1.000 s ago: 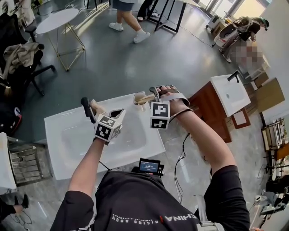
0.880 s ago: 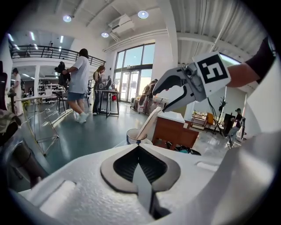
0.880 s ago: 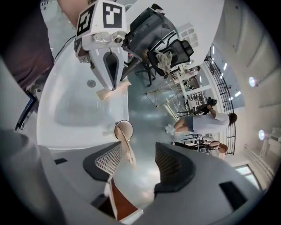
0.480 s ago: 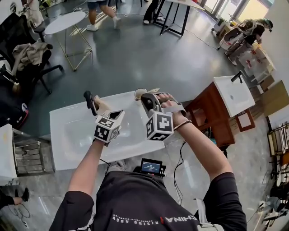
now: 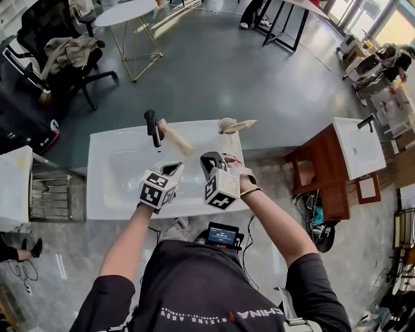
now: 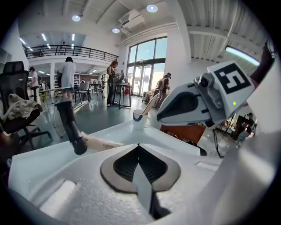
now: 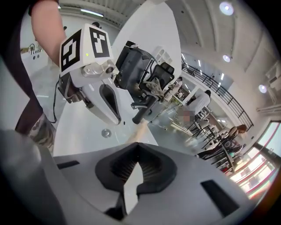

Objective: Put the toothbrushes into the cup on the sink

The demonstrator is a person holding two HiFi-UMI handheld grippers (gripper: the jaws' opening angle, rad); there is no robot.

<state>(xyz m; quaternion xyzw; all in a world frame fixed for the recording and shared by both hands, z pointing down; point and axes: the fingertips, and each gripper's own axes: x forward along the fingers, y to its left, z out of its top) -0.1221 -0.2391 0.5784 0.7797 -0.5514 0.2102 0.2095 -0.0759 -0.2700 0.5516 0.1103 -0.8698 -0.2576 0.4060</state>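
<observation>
A white cup (image 5: 226,124) stands on the back right corner of the white sink (image 5: 113,194), with one bamboo toothbrush (image 5: 244,124) leaning out of it. A second toothbrush (image 5: 175,139) lies on the rim beside the black faucet (image 5: 152,127). My left gripper (image 5: 170,169) hovers over the basin, shut and empty. My right gripper (image 5: 209,159) hangs beside it, short of the cup, jaws shut on nothing. The left gripper view shows the faucet (image 6: 72,126), the lying toothbrush (image 6: 102,143) and the cup (image 6: 138,115) ahead. In the right gripper view the toothbrush (image 7: 140,130) lies ahead below the faucet (image 7: 145,110).
A wooden cabinet (image 5: 318,178) carrying another white basin (image 5: 355,148) stands to the right. A metal rack (image 5: 48,196) sits left of the sink. An office chair (image 5: 58,55) and a round table (image 5: 126,13) are behind. A small screen (image 5: 222,235) hangs at my waist.
My right gripper has drawn back from the cup towards me and its jaws have shut. A toothbrush stays in the cup. The left gripper has barely moved.
</observation>
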